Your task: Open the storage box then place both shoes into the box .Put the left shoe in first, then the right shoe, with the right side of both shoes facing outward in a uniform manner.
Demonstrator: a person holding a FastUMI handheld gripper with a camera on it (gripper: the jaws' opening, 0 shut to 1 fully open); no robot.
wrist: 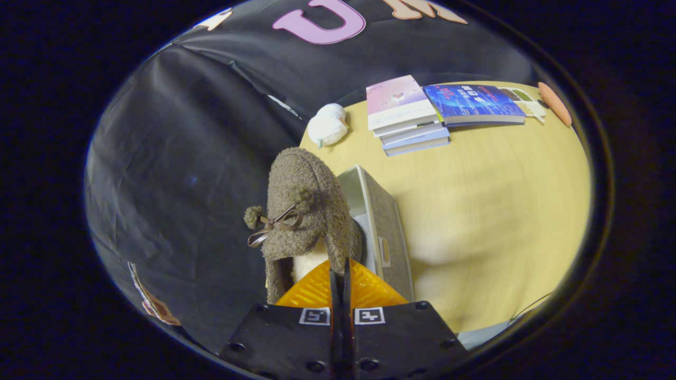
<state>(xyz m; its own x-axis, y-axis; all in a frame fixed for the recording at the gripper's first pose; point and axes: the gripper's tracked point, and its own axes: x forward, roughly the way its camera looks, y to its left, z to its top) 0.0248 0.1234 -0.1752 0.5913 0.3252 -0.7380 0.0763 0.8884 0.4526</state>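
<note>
We see our gripper point(340, 274) with its two fingers drawn almost together, only a thin slit left between them. They pinch the rear edge of a brown, fuzzy shoe point(303, 211), so the claw is narrow and holding that shoe at its heel opening. The shoe hangs just ahead of the fingers, its toe pointing away from us and its pale fleece lining point(309, 264) showing just above the fingertips. A small bow point(274, 224) with pompoms sits on the upper, on the side facing the dark cloth wall point(185, 174).

Just beside the shoe, on its other side, we find the storage box point(388, 232), a grey fabric box with a pale inner rim, standing on the yellowish table point(501, 211). The shoe overlaps the box's near wall in our view; we cannot tell whether it touches the box or hangs above it, nor how far it reaches inside.

Beyond the box, well apart from the fingers, we see a white plush item point(327, 126) near the table's edge, a stack of books point(406, 119), a blue book point(472, 103) beside it, and an orange oblong object point(554, 103) at the far end.
</note>
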